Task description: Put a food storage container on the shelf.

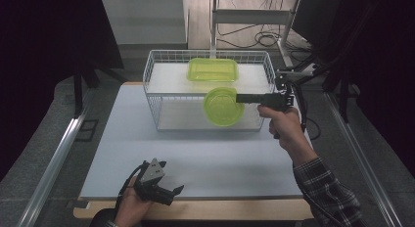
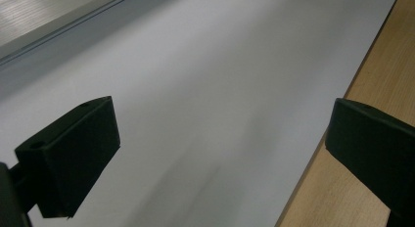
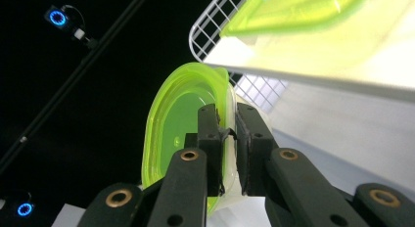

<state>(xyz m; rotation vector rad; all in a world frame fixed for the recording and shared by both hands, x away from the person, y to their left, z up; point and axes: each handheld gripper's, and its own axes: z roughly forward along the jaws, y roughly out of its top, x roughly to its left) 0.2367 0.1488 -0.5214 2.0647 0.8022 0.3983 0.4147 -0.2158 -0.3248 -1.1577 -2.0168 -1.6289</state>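
**Two green tubs, one of them held at the rack**

Two green tubs are seen in the high view. One tub (image 1: 213,69) lies flat on the upper shelf of the wire rack (image 1: 151,95), with its long axis running from left to right. The other, a round tub (image 1: 223,106), is pinched at its rim by the right gripper (image 1: 241,98), whose jaws are pressed together on the thin plastic wall, one jaw inside and one outside, as the right gripper view shows (image 3: 227,139). This tub is tilted on its edge, its open face turned toward the camera, and it is held in front of the lower shelf of the rack. The rack lies just beyond it, so the coming move is judged to depend on the gap between the two shelves and on the tilt of the tub.

The left gripper (image 1: 169,192) is held low at the near edge of the table (image 1: 195,158), well apart from the rack; its jaws are spread and nothing is between them. The right hand (image 1: 286,126) is clearly the nearer one.

No brand, label or writing can be read on any thing.
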